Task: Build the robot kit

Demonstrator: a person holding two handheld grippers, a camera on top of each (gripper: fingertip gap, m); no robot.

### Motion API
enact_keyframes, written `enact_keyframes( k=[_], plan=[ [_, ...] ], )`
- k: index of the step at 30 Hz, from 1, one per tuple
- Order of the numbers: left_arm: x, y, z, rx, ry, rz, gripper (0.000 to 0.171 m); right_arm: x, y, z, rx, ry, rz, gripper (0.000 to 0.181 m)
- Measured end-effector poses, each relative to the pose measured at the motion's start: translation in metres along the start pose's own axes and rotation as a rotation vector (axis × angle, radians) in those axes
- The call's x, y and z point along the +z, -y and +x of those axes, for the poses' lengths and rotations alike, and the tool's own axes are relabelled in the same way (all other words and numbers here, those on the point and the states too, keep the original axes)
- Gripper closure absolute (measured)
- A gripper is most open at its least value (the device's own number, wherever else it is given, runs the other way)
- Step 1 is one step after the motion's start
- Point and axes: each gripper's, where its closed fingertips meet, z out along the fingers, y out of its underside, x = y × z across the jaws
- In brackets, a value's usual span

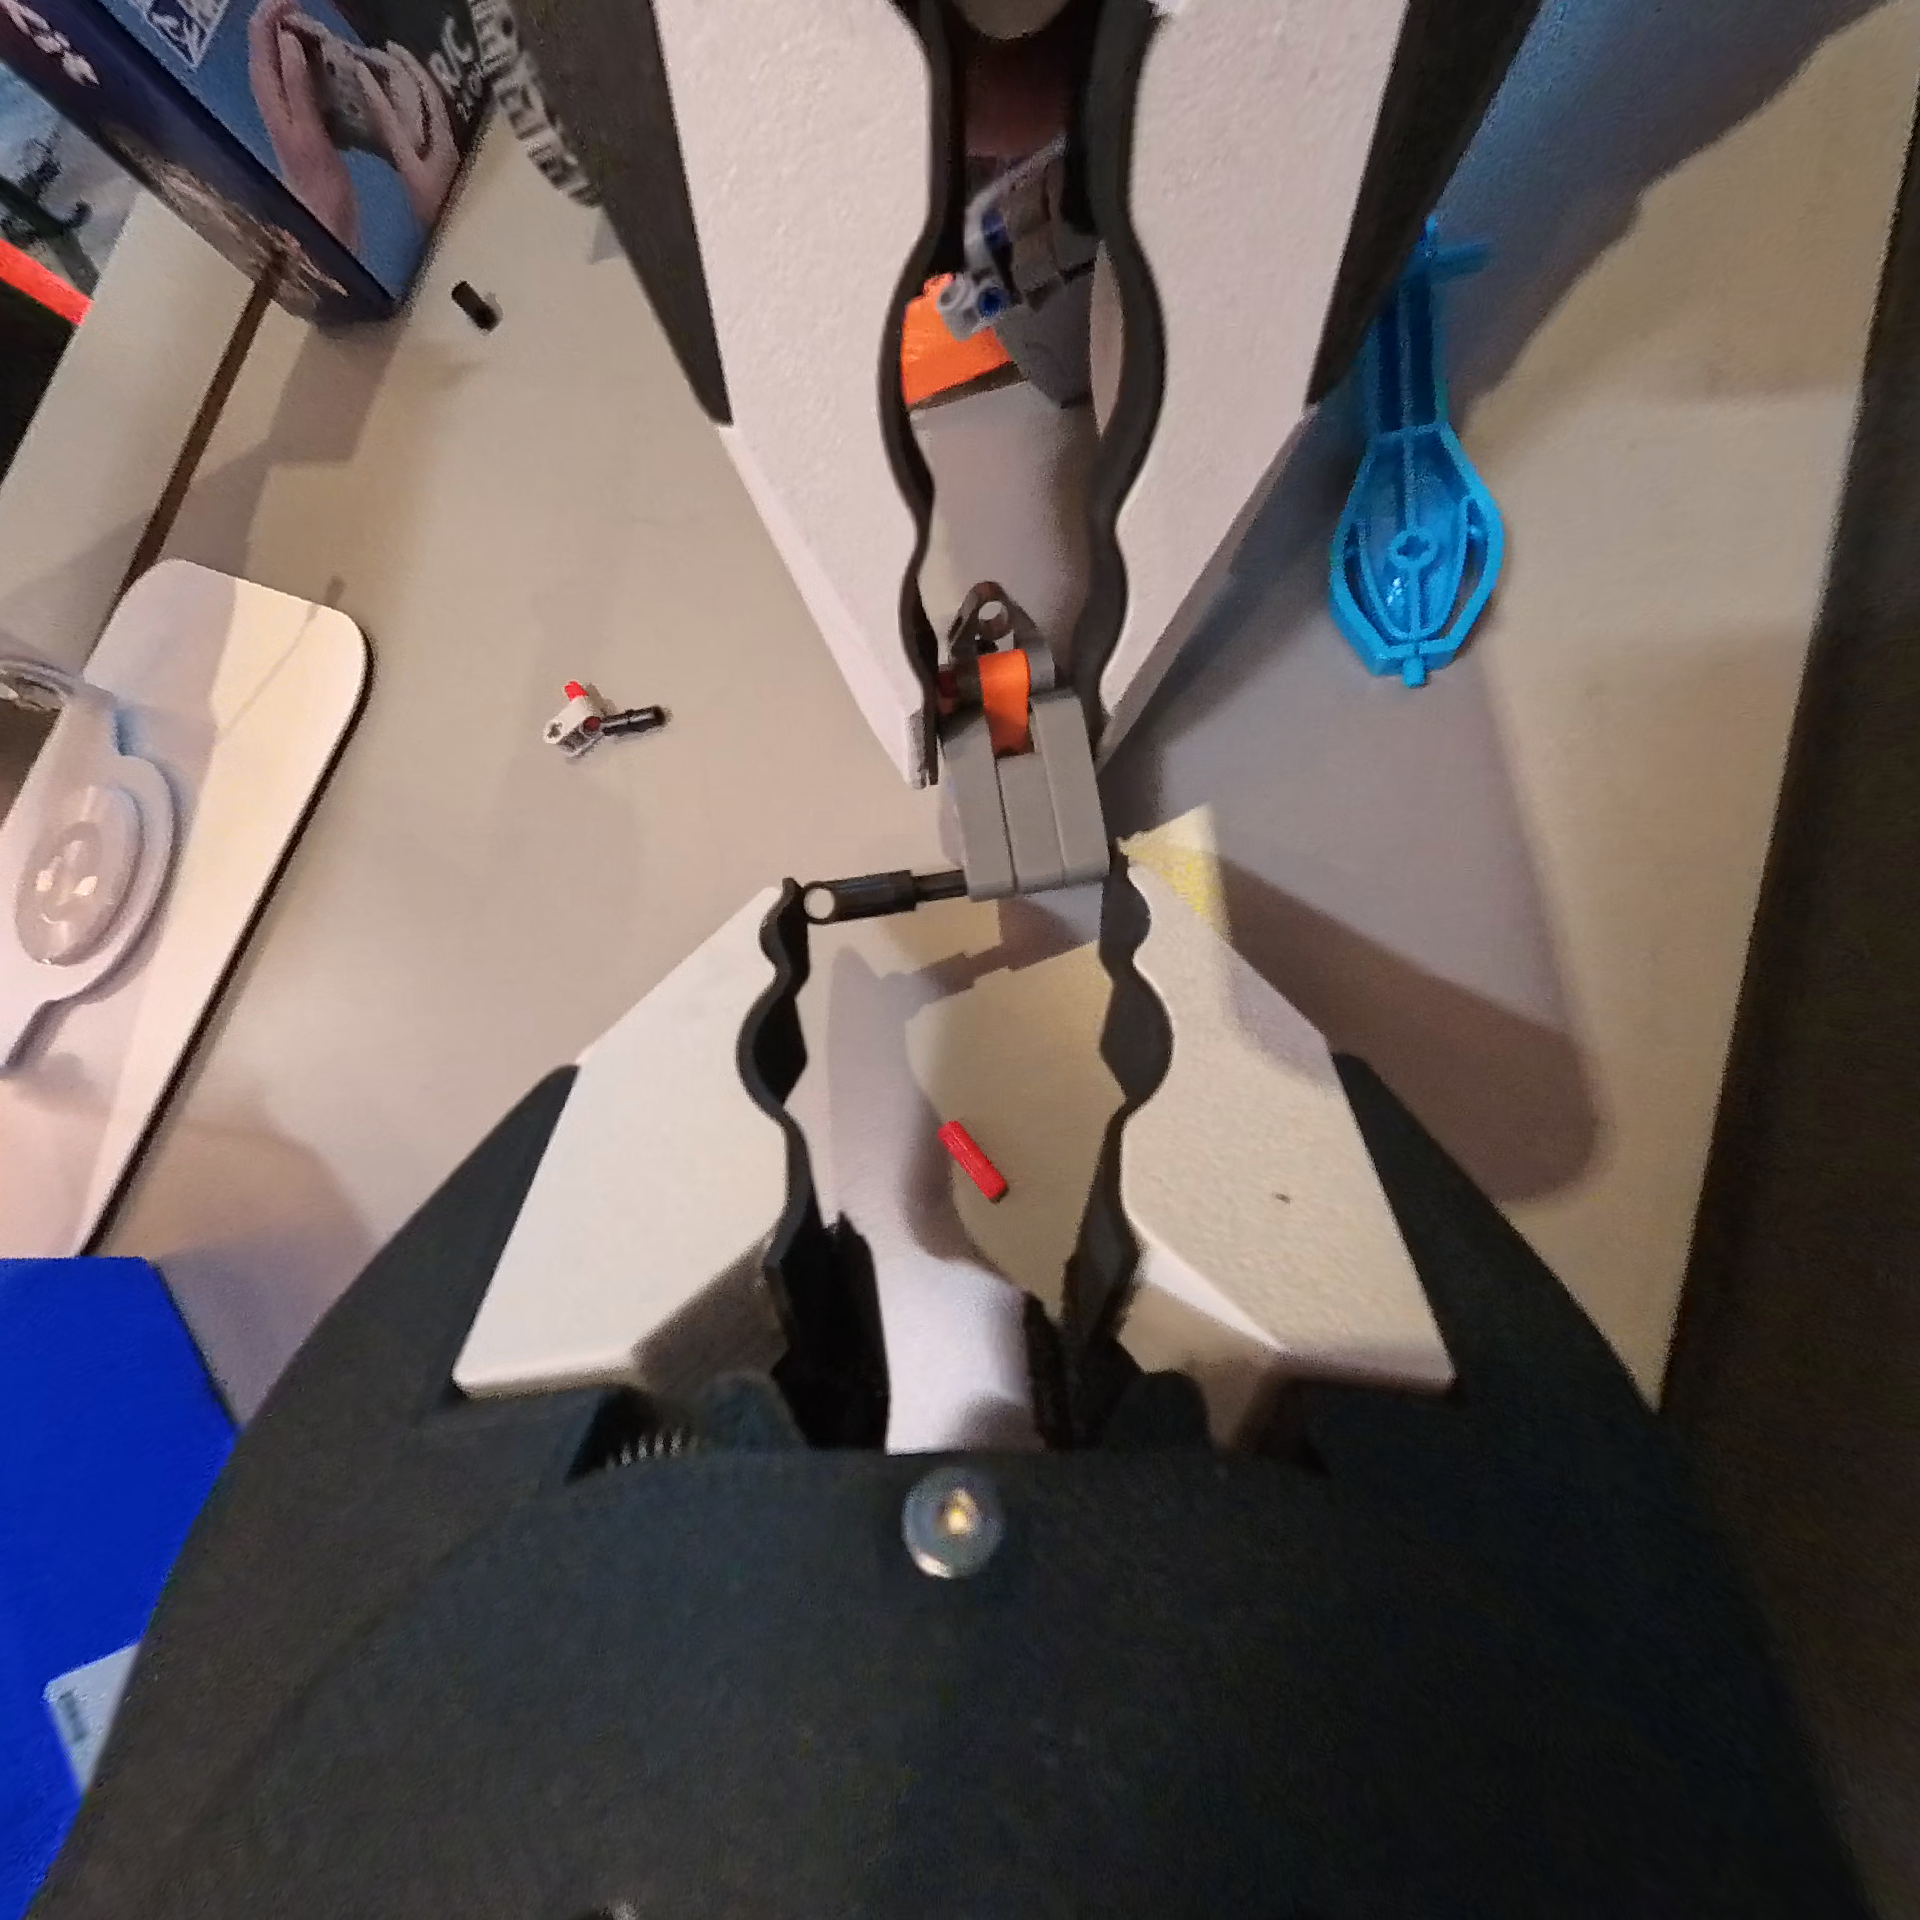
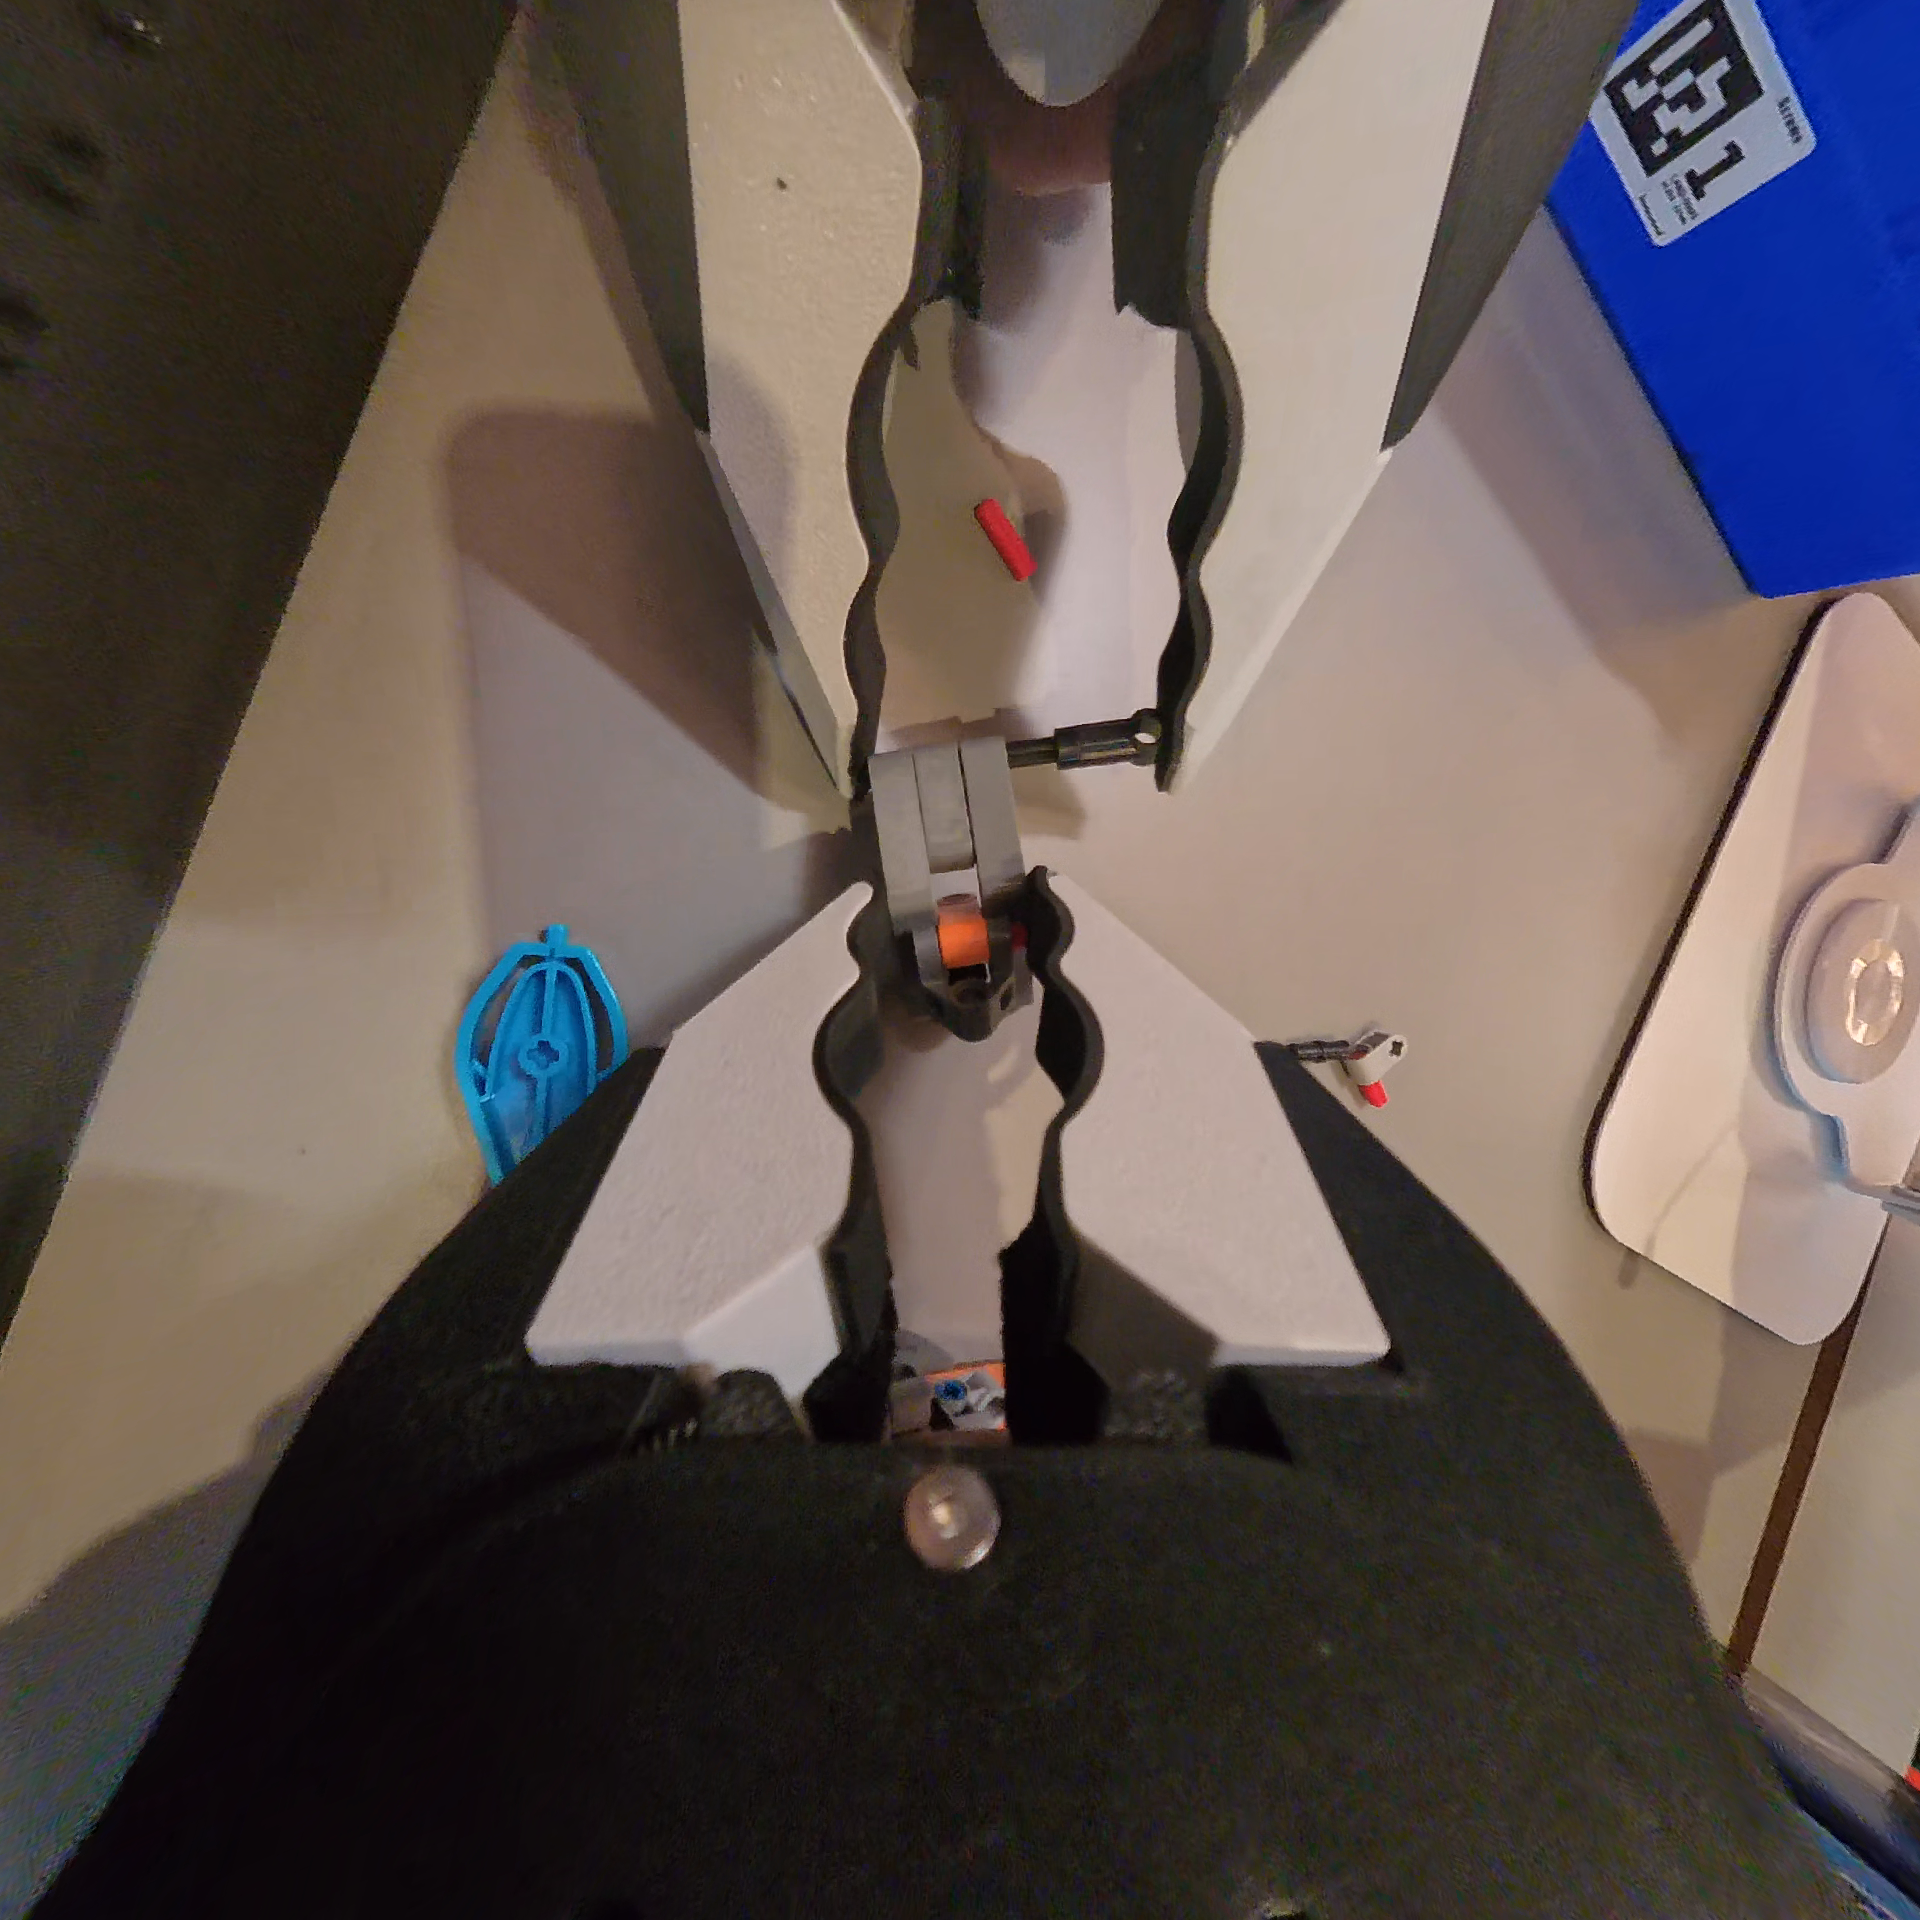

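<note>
Currently right gripper (image 2: 951, 935) clamps grey brick assembly (image 2: 940, 821); left gripper (image 1: 956, 904) wider, pinching assembly plus black pin (image 1: 878, 896).

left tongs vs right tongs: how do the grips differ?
Left tongs stand wide, tips bracketing the grey block at its plain end plus the black pin sticking out sideways. Right tongs are much narrower, pinching the end with the orange collar. Shared: both grip the same block, nose to nose.
</note>
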Motion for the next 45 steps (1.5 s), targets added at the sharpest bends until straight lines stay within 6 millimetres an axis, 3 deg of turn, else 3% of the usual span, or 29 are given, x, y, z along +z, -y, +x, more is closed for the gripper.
enact_keyframes(
  k=[3,4,17,21,23,29,30,31,34,36,38,39,42,45],
  plan=[
    [0.000,0.000,0.001,0.004,-0.002,0.001,0.122,-0.001,-0.004,-0.005,-0.023,0.044,-0.015,0.156],
    [0.000,-0.008,-0.004,0.064,0.046,-0.045,0.154,0.000,-0.004,-0.006,-0.031,0.044,-0.013,0.156],
    [0.002,-0.007,-0.006,-0.065,0.034,-0.023,0.144,-0.001,-0.002,-0.004,0.038,0.049,0.007,0.157],
    [-0.005,-0.004,0.000,-0.099,-0.068,0.012,0.141,-0.009,0.009,-0.016,0.137,0.179,0.073,0.158],
    [-0.012,0.002,-0.007,-0.060,-0.029,0.044,0.121,-0.016,0.015,-0.017,0.208,0.242,0.123,0.158],
    [-0.028,0.025,-0.001,0.278,0.139,0.114,0.145,-0.035,0.025,-0.020,0.450,0.439,0.251,0.157],
    [-0.029,0.027,-0.001,0.283,0.132,0.123,0.131,-0.035,0.022,-0.017,0.478,0.427,0.248,0.157],
    [-0.033,0.030,0.000,0.274,0.116,0.150,0.096,-0.036,0.018,-0.014,0.494,0.422,0.246,0.157],
    [-0.046,0.041,-0.002,0.269,0.126,0.209,0.113,-0.044,0.023,-0.011,0.568,0.471,0.308,0.157],
    [-0.042,0.045,0.005,0.329,0.144,0.199,0.122,-0.044,0.029,-0.014,0.582,0.502,0.314,0.157],
    [-0.036,0.046,0.012,0.407,0.172,0.188,0.153,-0.044,0.036,-0.017,0.610,0.542,0.332,0.157],
    [-0.036,0.048,0.012,0.419,0.189,0.193,0.159,-0.044,0.037,-0.017,0.623,0.552,0.337,0.157],
    [-0.040,0.052,0.002,0.351,0.222,0.216,0.166,-0.049,0.040,-0.004,0.656,0.509,0.390,0.155],
    [-0.040,0.049,-0.011,0.169,0.188,0.237,0.166,-0.057,0.039,0.016,0.542,0.289,0.372,0.145]
  ],
)
